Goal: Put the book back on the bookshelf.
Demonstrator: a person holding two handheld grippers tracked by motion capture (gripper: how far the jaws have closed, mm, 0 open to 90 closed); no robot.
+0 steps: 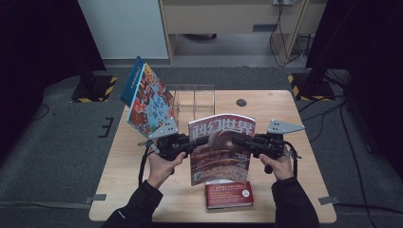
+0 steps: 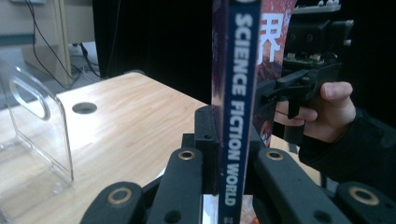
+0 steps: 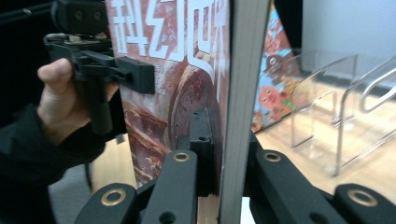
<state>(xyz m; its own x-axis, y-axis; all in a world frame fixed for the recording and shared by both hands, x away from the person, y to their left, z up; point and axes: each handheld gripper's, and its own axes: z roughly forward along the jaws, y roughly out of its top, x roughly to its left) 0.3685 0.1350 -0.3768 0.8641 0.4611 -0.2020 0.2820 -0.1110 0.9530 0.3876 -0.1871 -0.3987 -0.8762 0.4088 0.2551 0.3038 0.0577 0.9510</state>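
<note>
Both tongs — left tongs [image 1: 202, 140], right tongs [image 1: 236, 139] — clamp the upright magazine [image 1: 219, 161], seemingly above the table [image 1: 142, 190].

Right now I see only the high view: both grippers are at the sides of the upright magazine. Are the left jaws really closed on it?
Observer: Yes. In the left gripper view, the left gripper has its jaws pressed on both faces of the magazine, at its spine.
Operator: What is printed on that spine?
Observer: White English letters: SCIENCE FICTION WORLD.
Operator: And the right side?
Observer: In the right gripper view, the right gripper has its jaws clamped on the open page edge.
</note>
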